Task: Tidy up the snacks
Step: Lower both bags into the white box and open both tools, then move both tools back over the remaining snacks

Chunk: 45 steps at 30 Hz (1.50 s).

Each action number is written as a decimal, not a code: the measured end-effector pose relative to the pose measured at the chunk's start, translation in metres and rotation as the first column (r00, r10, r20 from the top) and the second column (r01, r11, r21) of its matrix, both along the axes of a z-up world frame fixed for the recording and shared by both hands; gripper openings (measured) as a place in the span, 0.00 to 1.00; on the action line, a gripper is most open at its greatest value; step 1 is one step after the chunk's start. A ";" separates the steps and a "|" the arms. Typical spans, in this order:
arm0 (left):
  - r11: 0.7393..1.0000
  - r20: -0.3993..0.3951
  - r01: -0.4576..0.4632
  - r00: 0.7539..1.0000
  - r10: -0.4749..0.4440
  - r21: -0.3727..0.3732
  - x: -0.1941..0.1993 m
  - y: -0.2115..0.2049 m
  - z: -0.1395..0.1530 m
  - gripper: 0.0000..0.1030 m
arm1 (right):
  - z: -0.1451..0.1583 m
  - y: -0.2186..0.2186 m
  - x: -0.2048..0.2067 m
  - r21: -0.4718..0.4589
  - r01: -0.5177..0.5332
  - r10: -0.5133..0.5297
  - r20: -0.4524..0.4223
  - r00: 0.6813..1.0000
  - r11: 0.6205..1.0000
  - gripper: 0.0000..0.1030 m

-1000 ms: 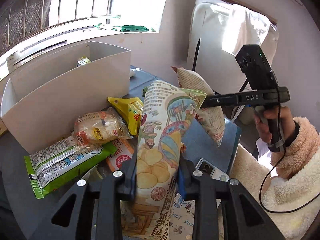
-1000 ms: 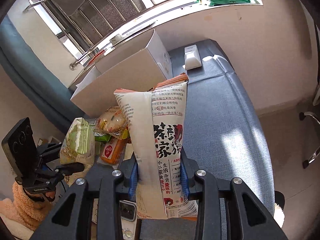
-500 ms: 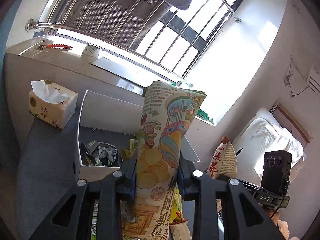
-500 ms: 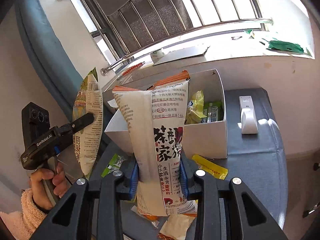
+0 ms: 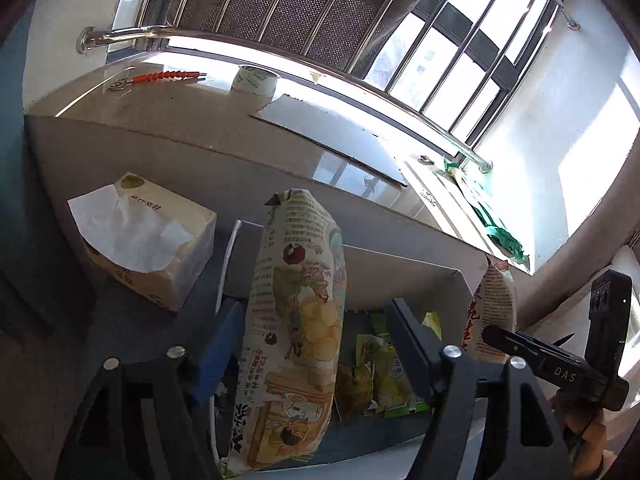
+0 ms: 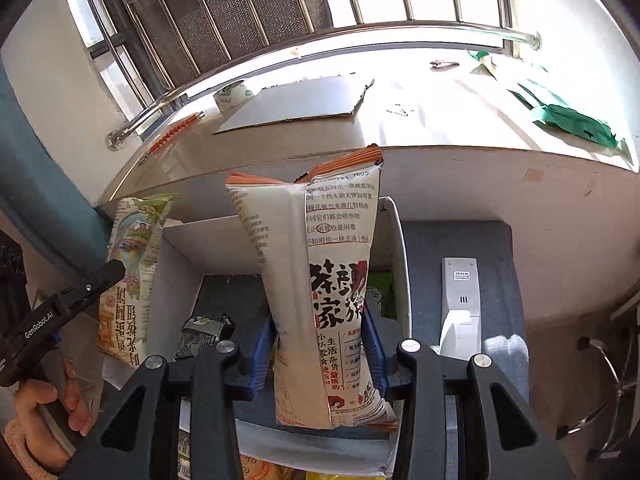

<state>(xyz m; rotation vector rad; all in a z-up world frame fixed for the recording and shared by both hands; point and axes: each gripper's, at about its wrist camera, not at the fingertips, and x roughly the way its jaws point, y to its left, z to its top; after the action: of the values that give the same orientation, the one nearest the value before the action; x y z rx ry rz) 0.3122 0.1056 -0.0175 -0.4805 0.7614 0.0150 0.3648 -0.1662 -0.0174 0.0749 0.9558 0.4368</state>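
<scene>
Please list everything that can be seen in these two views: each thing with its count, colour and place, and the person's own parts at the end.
cardboard box: one, white, open-topped, on the blue-grey table under the windowsill
potato chip bag: one, cream and green, upright over the box between the left jaws
snack bag with orange ends: one, white, upright over the box between the right jaws
small green snack packets: several, inside the box
tissue pack: one, beige, on the table beside the box
remote control: one, white, on the table
tape roll: one, on the windowsill
cardboard sheet: one, grey, on the windowsill
left gripper: black, jaws opening
right gripper: black, jaws opening
</scene>
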 end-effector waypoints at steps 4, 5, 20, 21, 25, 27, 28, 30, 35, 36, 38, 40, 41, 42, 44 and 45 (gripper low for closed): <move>1.000 -0.027 -0.010 1.000 0.010 0.017 -0.008 0.005 -0.010 1.00 | -0.012 -0.004 -0.004 0.024 -0.026 0.026 -0.007 1.000 0.999 1.00; 0.999 -0.027 -0.007 1.000 0.008 0.032 -0.013 0.005 -0.010 1.00 | -0.010 -0.005 -0.008 0.026 -0.034 0.034 0.007 0.999 0.999 1.00; 0.985 0.128 0.131 0.981 -0.144 0.110 -0.122 -0.010 0.026 1.00 | 0.020 -0.024 -0.137 0.100 -0.177 0.156 0.184 0.970 0.979 1.00; 0.982 0.129 0.149 0.978 -0.164 0.116 -0.130 -0.014 0.025 1.00 | 0.016 -0.025 -0.148 0.102 -0.185 0.163 0.192 0.968 0.977 1.00; 0.986 0.104 0.161 0.981 -0.165 0.041 -0.159 -0.017 0.003 1.00 | -0.009 -0.034 -0.187 0.128 -0.193 0.167 0.190 0.967 0.973 1.00; 0.986 0.089 0.165 0.982 -0.164 0.001 -0.175 -0.020 -0.011 1.00 | -0.028 -0.040 -0.206 0.157 -0.184 0.158 0.164 0.974 0.970 1.00; 0.986 0.095 0.164 0.982 -0.164 -0.001 -0.185 -0.023 -0.017 1.00 | -0.039 -0.043 -0.215 0.173 -0.174 0.149 0.148 0.978 0.969 1.00; 0.986 0.098 0.169 0.981 -0.168 -0.004 -0.204 -0.031 -0.030 1.00 | -0.060 -0.049 -0.233 0.188 -0.154 0.134 0.115 0.984 0.970 1.00; 0.979 0.076 0.199 0.978 -0.195 -0.044 -0.243 -0.050 -0.062 1.00 | -0.098 -0.052 -0.260 0.150 -0.206 0.202 0.042 0.978 0.967 1.00; 0.978 0.068 0.203 0.978 -0.199 -0.047 -0.246 -0.054 -0.067 1.00 | -0.100 -0.050 -0.261 0.123 -0.230 0.225 0.046 0.973 0.966 1.00; 0.976 0.056 0.215 0.976 -0.213 -0.044 -0.251 -0.059 -0.072 1.00 | -0.100 -0.044 -0.261 0.080 -0.281 0.276 0.069 0.959 0.956 1.00; 0.974 0.051 0.222 0.974 -0.220 -0.036 -0.253 -0.062 -0.073 1.00 | -0.097 -0.034 -0.255 0.040 -0.341 0.335 0.103 0.936 0.939 1.00; 0.974 0.046 0.222 0.974 -0.221 -0.038 -0.253 -0.063 -0.074 1.00 | -0.096 -0.029 -0.250 0.013 -0.362 0.358 0.114 0.927 0.932 1.00; 0.975 0.042 0.218 0.975 -0.216 -0.037 -0.253 -0.064 -0.073 1.00 | -0.094 -0.022 -0.245 -0.028 -0.382 0.383 0.120 0.916 0.924 1.00; 0.973 0.061 0.225 0.973 -0.222 -0.046 -0.254 -0.064 -0.070 1.00 | -0.091 -0.008 -0.230 -0.082 -0.441 0.449 0.144 0.882 0.894 1.00; 0.972 0.066 0.229 0.972 -0.225 -0.053 -0.254 -0.063 -0.069 1.00 | -0.090 -0.001 -0.222 -0.103 -0.461 0.472 0.157 0.867 0.881 1.00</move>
<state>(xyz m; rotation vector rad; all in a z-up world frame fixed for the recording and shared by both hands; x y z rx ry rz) 0.0586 0.0425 -0.0866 -0.4465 0.7559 -0.2353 0.1432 -0.1672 -0.1069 -0.2574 0.8047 0.8480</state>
